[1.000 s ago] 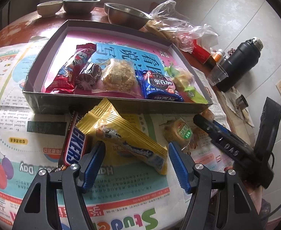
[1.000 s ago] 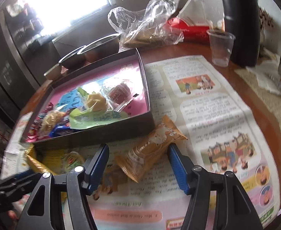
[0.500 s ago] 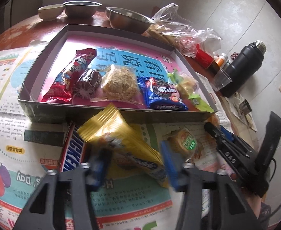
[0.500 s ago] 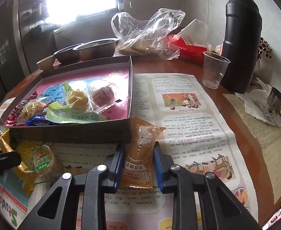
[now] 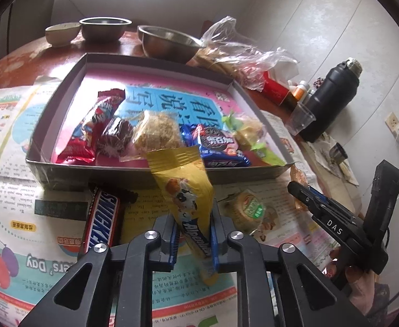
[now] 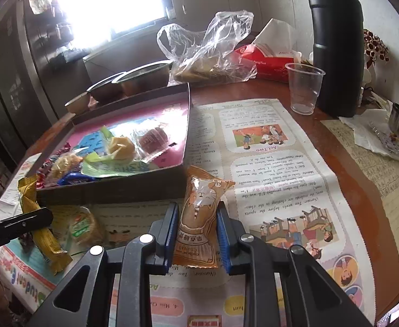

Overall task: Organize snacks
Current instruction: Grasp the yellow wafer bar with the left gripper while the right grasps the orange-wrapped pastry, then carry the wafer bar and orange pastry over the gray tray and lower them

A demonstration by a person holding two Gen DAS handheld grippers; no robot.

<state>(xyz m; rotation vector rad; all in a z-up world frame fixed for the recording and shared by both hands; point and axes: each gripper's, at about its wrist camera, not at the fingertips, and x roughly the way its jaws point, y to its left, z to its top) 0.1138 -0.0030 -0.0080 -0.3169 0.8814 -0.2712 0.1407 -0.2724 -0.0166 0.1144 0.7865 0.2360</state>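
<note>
yellow pack (image 5: 184,190): pinched near its lower half between the fingers of the left gripper (image 5: 192,238); its top end is tilted up over the near wall of the box (image 5: 96,171). Thin crinkly foil, probably light and soft; a mid-body pinch looks safest, since the sealed ends would flex and slip.
orange pack (image 6: 200,218): clamped across its middle by the right gripper (image 6: 198,238), standing just beside the box's near right corner, above the newspaper (image 6: 281,169). Puffed, glossy wrapper; likely light, with a soft cake inside that a hard squeeze could crush.
left gripper: closed on the yellow pack, both blue pads against the wrapper.
right gripper: closed on the orange pack, pads on its two long sides.
box: shallow, open-topped, pink-lined, with a row of snacks already along its near wall; free floor lies toward the back.
Snickers (image 5: 101,220): on the newspaper just left of the left gripper, one end against the box wall. Stiffer bar, easy to grip across its width.
round cake (image 5: 249,208): clear-wrapped, on the paper between the two grippers; slippery film, soft.
surroundings: steel bowls (image 5: 169,41), plastic bag (image 6: 213,51), cup (image 6: 304,87) and flask (image 6: 335,43) stand beyond, well apart from the packs.
</note>
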